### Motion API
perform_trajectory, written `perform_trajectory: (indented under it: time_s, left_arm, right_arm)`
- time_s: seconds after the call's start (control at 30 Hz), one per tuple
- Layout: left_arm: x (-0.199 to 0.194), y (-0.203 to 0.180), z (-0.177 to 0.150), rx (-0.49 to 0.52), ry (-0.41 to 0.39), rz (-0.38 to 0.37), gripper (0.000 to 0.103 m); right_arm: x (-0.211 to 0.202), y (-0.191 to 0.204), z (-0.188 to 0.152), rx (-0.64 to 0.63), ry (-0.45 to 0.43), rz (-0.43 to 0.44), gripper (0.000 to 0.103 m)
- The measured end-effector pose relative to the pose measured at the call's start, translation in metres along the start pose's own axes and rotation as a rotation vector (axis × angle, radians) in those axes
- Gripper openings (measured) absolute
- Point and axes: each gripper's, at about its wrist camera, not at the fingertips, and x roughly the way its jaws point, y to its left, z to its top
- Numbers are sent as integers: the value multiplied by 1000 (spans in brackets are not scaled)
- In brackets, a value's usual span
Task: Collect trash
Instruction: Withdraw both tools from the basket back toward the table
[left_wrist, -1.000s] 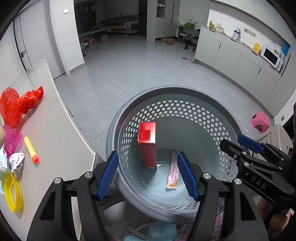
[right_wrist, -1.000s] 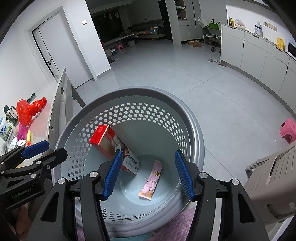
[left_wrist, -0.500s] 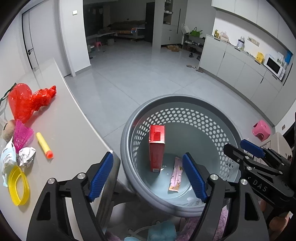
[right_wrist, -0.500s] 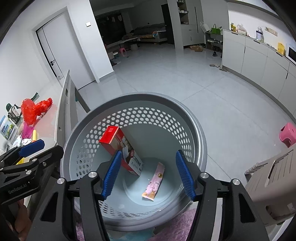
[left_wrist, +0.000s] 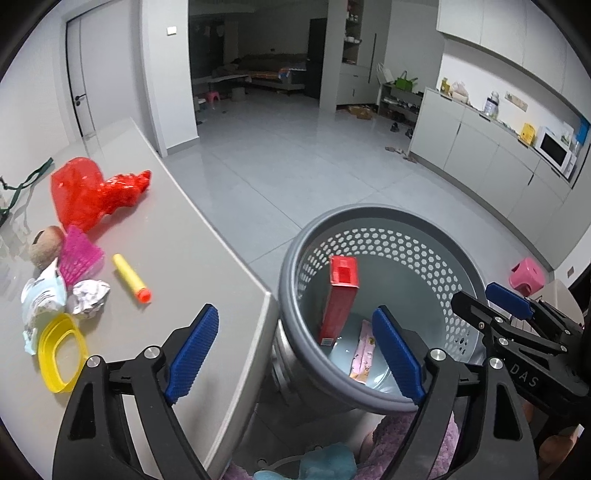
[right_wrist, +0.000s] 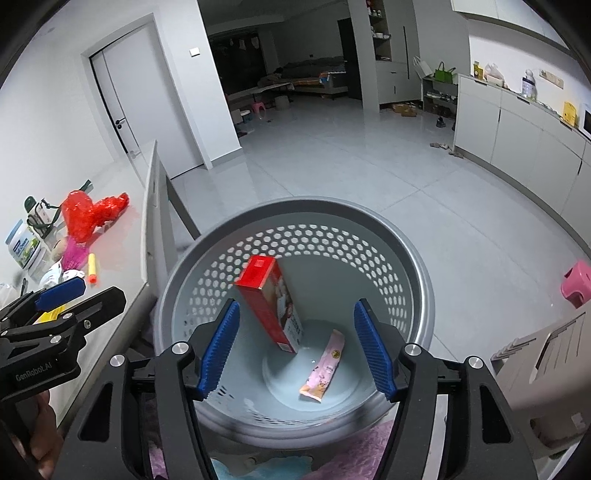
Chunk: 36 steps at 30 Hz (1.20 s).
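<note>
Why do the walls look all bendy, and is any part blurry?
Both wrist views use fisheye lenses, so straight edges curve near the picture borders. In the right wrist view the basket rim nearest the camera is smeared. In the left wrist view the table shines, with a faint red reflection beside the red bag.

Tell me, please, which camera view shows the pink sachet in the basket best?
The right wrist view: the pink sachet lies fully visible on the floor of the basket. In the left wrist view, the sachet is smaller and partly cut off by the basket's near rim.
</note>
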Motion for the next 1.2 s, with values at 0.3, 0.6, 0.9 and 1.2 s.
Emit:
perform_trajectory:
  time_s: [0.3,0.6,0.9,1.2]
  left_arm:
    - [-27,19,-8,-45,-45,40,91]
    - [-51,41,-17,-99,-85,81,93]
    - [-69,66,-29,-160,-105,139,93]
    - [-76,103,-43,-244,-108,199,93]
  right_arm:
    - [-12,23,2,-44,-23,24,66]
    - [-23,47,0,-92,-44,56,69]
    - [-21,76,-1,-144,-39,113,69]
    - [-6,106,-1,-214,-8,161,69]
